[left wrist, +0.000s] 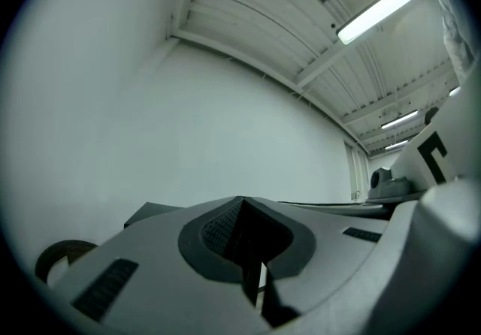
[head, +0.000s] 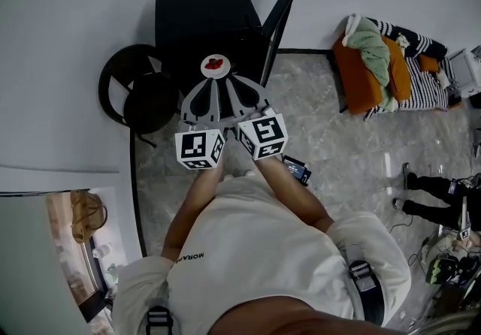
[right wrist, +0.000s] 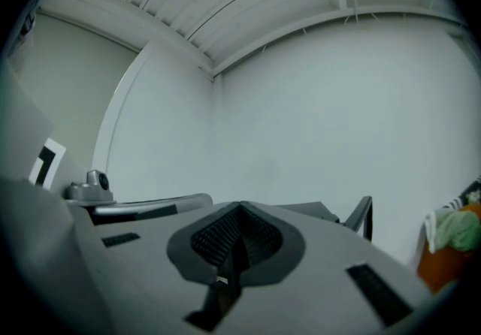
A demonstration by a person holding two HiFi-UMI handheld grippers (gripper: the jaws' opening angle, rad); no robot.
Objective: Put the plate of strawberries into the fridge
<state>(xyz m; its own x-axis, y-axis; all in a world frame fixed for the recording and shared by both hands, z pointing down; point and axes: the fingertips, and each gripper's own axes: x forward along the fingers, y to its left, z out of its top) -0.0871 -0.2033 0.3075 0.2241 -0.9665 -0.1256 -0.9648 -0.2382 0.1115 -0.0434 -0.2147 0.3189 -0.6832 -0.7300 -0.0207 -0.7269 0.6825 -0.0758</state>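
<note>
Starting at the claws, both are pinched fully closed. The left claw has its ribbed pads pressed together with nothing I can name between them, and the right claw is the same. The 2 sit side by side, level, noses toward the wall.

Just past their tips, seen from above, lies the plate of strawberries, small and white against the dark front of the fridge. I cannot tell what it rests on, or whether either tip touches it. The fridge door stands swung open on the right.

To my eye the plate wants a proper hold, so 1 claw ought to open and take the rim squarely. Keeping it flat matters, since loose berries would roll at a tilt. The right claw should keep clear of the door edge going in, and the round black stool on the left is near enough to mind.
</note>
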